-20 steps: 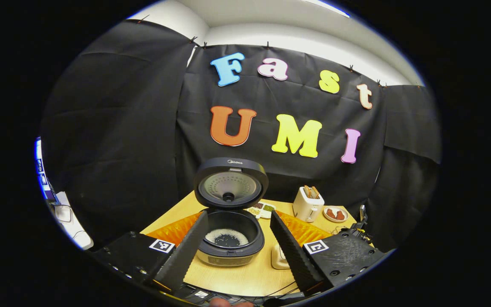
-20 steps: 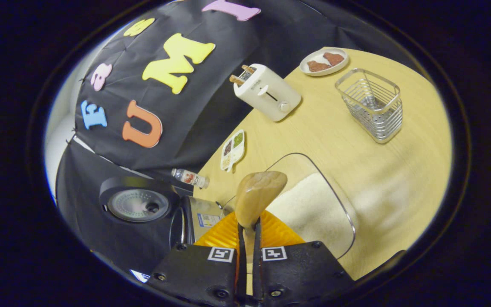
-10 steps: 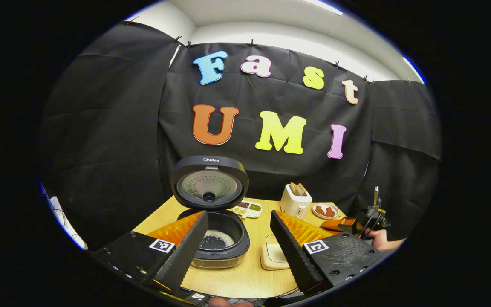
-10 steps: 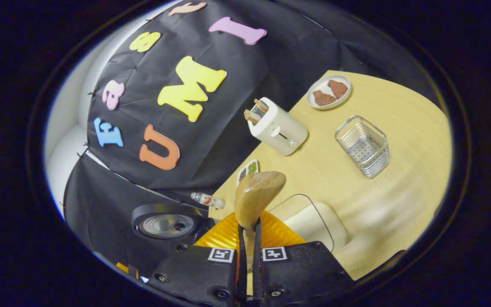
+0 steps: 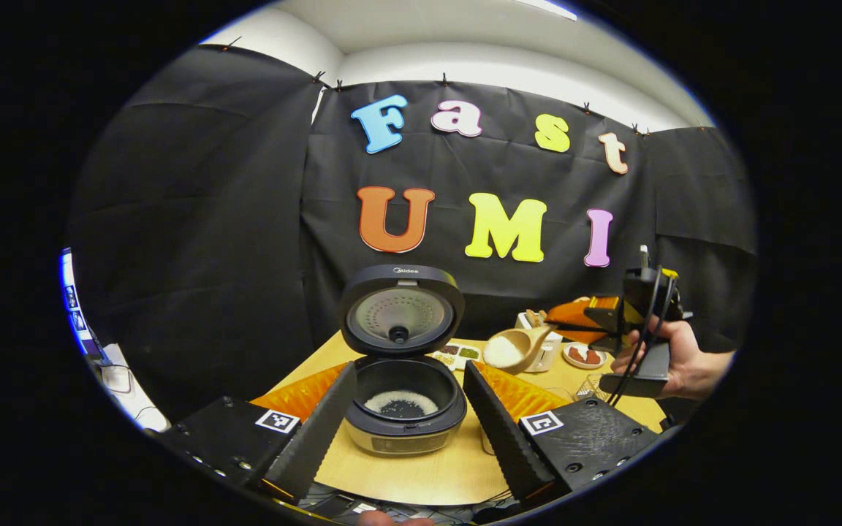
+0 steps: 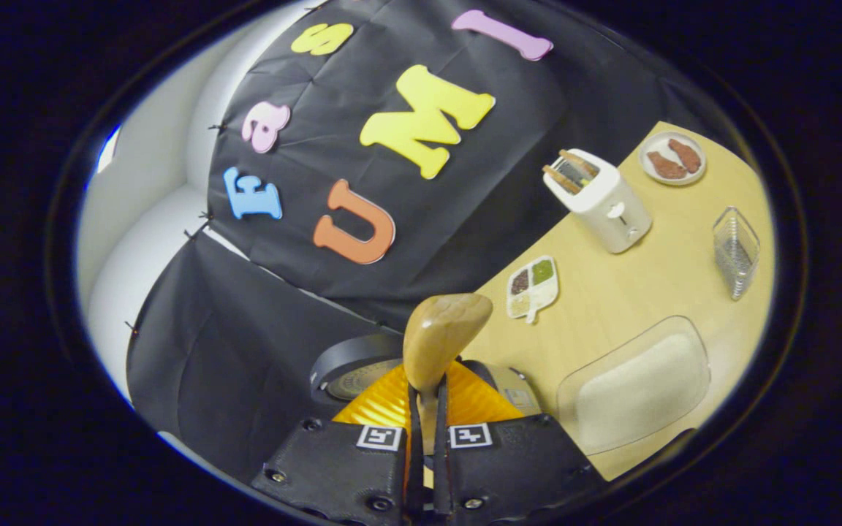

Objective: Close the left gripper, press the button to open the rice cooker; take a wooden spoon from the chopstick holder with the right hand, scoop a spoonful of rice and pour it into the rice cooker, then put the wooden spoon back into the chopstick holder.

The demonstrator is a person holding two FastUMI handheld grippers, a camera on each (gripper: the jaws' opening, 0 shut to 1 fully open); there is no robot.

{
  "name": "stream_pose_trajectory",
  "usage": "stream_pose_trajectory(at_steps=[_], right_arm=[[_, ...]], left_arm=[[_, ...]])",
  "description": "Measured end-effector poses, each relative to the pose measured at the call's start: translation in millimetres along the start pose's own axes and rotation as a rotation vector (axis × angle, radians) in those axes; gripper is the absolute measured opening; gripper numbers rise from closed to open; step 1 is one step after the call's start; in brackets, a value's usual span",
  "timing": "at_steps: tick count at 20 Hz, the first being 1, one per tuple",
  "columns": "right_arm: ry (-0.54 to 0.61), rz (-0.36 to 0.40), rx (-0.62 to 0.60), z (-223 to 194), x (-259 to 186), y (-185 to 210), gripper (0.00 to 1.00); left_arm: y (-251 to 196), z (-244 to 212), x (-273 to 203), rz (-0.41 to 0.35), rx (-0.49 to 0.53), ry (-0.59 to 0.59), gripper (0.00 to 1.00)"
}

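The black rice cooker (image 5: 403, 409) stands with its lid (image 5: 401, 310) up and some rice at the bottom of its pot. My left gripper (image 5: 406, 431) is open, its fingers either side of the cooker from well back. A hand holds my right gripper (image 5: 563, 321) in the air to the cooker's right, shut on the handle of the wooden spoon (image 5: 512, 349), whose bowl carries white rice. In the right gripper view the spoon (image 6: 443, 336) sticks up from the shut right gripper (image 6: 427, 398), back of the bowl towards me, above the cooker lid (image 6: 348, 369).
On the wooden table (image 6: 655, 292) are a clear rice container (image 6: 636, 383), the wire chopstick holder (image 6: 735, 252), a white toaster (image 6: 600, 197), a plate with brown pieces (image 6: 672, 157) and a divided dish (image 6: 532, 286).
My right gripper has risen from the rice container and swung left towards the cooker with the spoon. The left gripper view has shifted only a little.
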State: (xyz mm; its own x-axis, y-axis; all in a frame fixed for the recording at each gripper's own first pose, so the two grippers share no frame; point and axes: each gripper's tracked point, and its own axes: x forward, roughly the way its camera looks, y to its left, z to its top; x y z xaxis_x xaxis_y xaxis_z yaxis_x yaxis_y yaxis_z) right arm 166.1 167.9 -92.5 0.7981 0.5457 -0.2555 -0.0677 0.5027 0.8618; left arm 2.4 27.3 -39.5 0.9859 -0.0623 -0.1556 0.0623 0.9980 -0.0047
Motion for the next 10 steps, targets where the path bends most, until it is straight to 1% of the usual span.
stream_pose_trajectory(at_steps=[2, 5, 6, 10], right_arm=[[0.027, -0.004, -0.051, -15, 25, 12, 0.11], [0.064, -0.045, -0.142, -37, 57, 15, 0.11], [0.072, -0.058, -0.168, -43, 65, 14, 0.1], [0.076, -0.105, -0.309, -55, 86, 17, 0.11]], left_arm=[[6, -7, -9, 0.007, 0.015, 0.014, 0.95], [18, -6, -23, 0.026, 0.001, 0.007, 0.95], [27, -13, -25, 0.038, -0.007, 0.003, 0.95], [47, -18, -34, 0.097, -0.042, 0.004, 0.95]])
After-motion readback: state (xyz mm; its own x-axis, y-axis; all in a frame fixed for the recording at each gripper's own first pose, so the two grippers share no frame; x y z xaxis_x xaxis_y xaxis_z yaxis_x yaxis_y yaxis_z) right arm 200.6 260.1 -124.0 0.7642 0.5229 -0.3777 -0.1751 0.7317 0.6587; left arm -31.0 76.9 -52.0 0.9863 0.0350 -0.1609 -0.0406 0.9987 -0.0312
